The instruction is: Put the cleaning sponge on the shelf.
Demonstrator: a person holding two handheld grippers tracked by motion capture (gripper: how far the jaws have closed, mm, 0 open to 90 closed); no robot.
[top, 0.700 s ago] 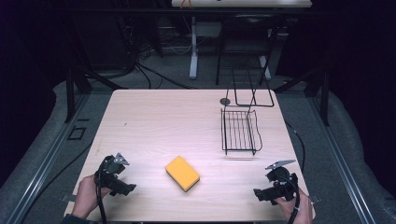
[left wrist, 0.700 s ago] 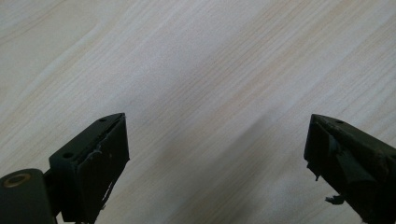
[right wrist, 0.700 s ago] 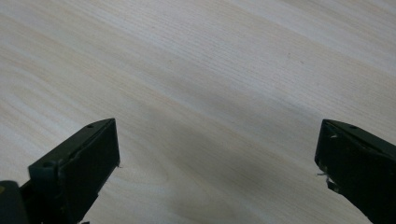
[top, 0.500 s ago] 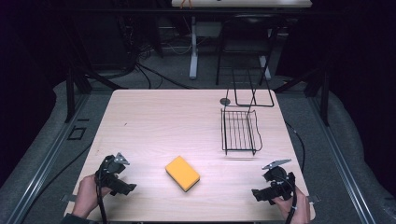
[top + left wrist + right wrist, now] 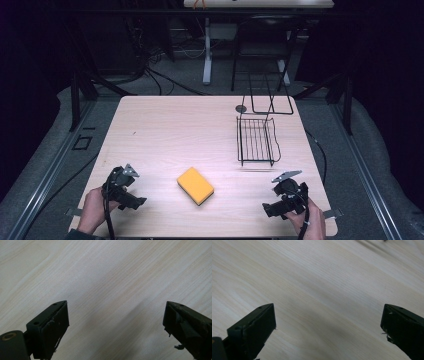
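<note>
While both hands rest at the near edge of the pale wooden desk, the work looks to be at its very start: nothing is gripped and nothing is touched. The left tongs lie low at the near left corner with their jaws spread wide, and the left gripper view shows bare wood grain between them. The right tongs sit at the near right corner, likewise released, with nothing but desk surface between the jaws in the right gripper view.

Between the two, on the near half of the desk, lies the yellow rectangular sponge, flat, turned at a slant, and well apart from either pair of tongs. Farther back on the right stands the black wire rack, empty, with a thin black wire frame and a small dark round disc behind it.

Judging by the layout, the step in hand is the approach to the sponge. The next move calls for one pair of tongs to travel inward, turn to match the sponge's slant, straddle its narrower sides and squeeze gently, since soft foam will give under pressure.
</note>
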